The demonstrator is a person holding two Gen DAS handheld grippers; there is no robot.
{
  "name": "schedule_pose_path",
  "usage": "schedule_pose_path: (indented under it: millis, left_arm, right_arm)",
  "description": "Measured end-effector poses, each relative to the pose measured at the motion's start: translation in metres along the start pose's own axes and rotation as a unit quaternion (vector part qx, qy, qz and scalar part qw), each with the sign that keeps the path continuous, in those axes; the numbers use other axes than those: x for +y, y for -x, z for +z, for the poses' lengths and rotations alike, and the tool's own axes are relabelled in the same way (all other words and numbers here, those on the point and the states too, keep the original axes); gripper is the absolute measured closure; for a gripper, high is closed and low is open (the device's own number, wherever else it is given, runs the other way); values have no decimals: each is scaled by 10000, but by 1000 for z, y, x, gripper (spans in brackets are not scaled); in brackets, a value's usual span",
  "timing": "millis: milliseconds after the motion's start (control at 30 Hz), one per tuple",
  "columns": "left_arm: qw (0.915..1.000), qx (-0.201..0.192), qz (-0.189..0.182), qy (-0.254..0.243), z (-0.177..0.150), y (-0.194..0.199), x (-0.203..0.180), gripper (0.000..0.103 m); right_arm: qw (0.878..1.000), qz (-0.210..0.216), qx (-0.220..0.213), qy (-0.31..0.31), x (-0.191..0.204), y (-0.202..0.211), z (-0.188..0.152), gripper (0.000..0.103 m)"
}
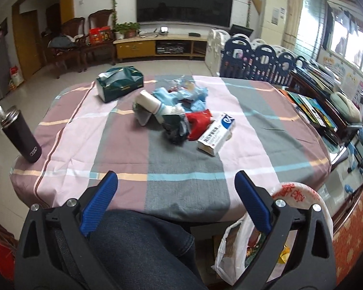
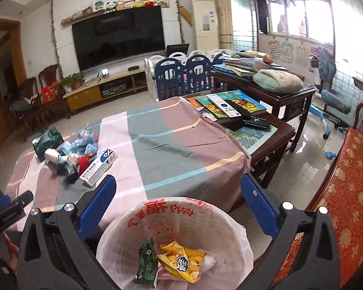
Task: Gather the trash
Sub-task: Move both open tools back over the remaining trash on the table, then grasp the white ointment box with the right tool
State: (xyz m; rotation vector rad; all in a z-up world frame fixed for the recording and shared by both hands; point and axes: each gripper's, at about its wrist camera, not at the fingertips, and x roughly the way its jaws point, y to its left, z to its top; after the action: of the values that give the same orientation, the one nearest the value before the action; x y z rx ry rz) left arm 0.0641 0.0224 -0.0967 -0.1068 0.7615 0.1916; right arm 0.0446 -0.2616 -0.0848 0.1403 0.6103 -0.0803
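A pile of trash [image 1: 174, 111] lies mid-table on the checked cloth [image 1: 181, 159]: blue and red wrappers, a white roll [image 1: 147, 101] and a white and blue box [image 1: 216, 130]. The pile also shows in the right wrist view [image 2: 72, 154]. A white bin [image 2: 176, 244] lined with a printed bag stands below the table's near right edge, holding a yellow snack packet [image 2: 181, 261] and a green wrapper [image 2: 146, 263]. My left gripper [image 1: 175, 181] is open and empty over the near table edge. My right gripper [image 2: 179, 188] is open and empty just above the bin.
A green tissue box [image 1: 119, 83] sits at the table's far left. A dark flask [image 1: 20, 135] stands off the left edge. Books and remote controls [image 2: 230, 106] lie on a side table to the right. A red cushioned chair [image 2: 346, 193] is at right. My knee [image 1: 138, 246] is below the left gripper.
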Motion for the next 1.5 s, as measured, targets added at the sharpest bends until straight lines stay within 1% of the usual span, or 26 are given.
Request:
schedule_pose_path:
  millis: [100, 167, 333, 400, 600, 800, 867, 933, 967, 1000, 1033, 1067, 1100, 1133, 1200, 1300, 1400, 1433, 1500]
  left_arm:
    - [9999, 77, -31, 93, 0, -4, 7, 6]
    - [9998, 155, -8, 128, -1, -7, 10, 6]
    - [9987, 369, -148, 313, -5, -16, 19, 6]
    - [9986, 398, -108, 332, -7, -18, 21, 7]
    - [9982, 518, -20, 285, -8, -23, 22, 7]
    - [9983, 486, 56, 324, -9, -24, 24, 7]
    - [9981, 484, 91, 362, -9, -24, 26, 10]
    - [9977, 511, 134, 418, -10, -27, 29, 19]
    - [9974, 539, 147, 462, -10, -28, 32, 22]
    - [9970, 561, 155, 519, -11, -30, 35, 28]
    - [9964, 576, 165, 602, -11, -31, 40, 37]
    - [9956, 596, 178, 701, -11, -33, 45, 42]
    - [9947, 611, 189, 800, -12, -34, 51, 50]
    - [9934, 626, 206, 942, -13, -36, 59, 56]
    - [9909, 627, 269, 1164, -13, -39, 71, 61]
    - [9881, 567, 423, 1366, -14, -43, 87, 62]
    - [9860, 561, 481, 1491, -16, -48, 96, 60]
    - [9853, 572, 480, 1537, -17, -49, 99, 54]
    - [9835, 606, 503, 1630, -19, -53, 104, 49]
  right_arm:
    - [9998, 70, 95, 163, 11, -3, 0, 3]
    - [9992, 188, 258, 257, 18, -7, -2, 3]
    - [9972, 325, 574, 357, 32, -15, -7, 3]
    - [9961, 378, 677, 430, 37, -18, -8, 3]
    - [9939, 444, 825, 583, 46, -23, -11, 3]
    - [9927, 486, 918, 619, 48, -25, -13, 3]
    - [9925, 487, 943, 609, 47, -26, -13, 3]
    - [9924, 479, 979, 574, 46, -28, -14, 3]
    - [9923, 479, 1001, 555, 45, -30, -14, 3]
    - [9921, 476, 1044, 513, 45, -33, -14, 3]
    - [9918, 476, 1086, 474, 45, -36, -14, 3]
    - [9915, 477, 1127, 437, 45, -41, -14, 3]
    - [9910, 498, 1180, 376, 47, -47, -13, 7]
    - [9906, 522, 1224, 325, 48, -54, -13, 9]
    - [9885, 596, 1368, 243, 55, -70, -12, 22]
    - [9836, 832, 1580, 239, 77, -98, -10, 34]
    - [9788, 992, 1716, 517, 115, -127, -7, 37]
    - [9776, 1043, 1738, 564, 127, -135, -6, 37]
    - [9735, 1201, 1853, 595, 149, -153, -1, 37]
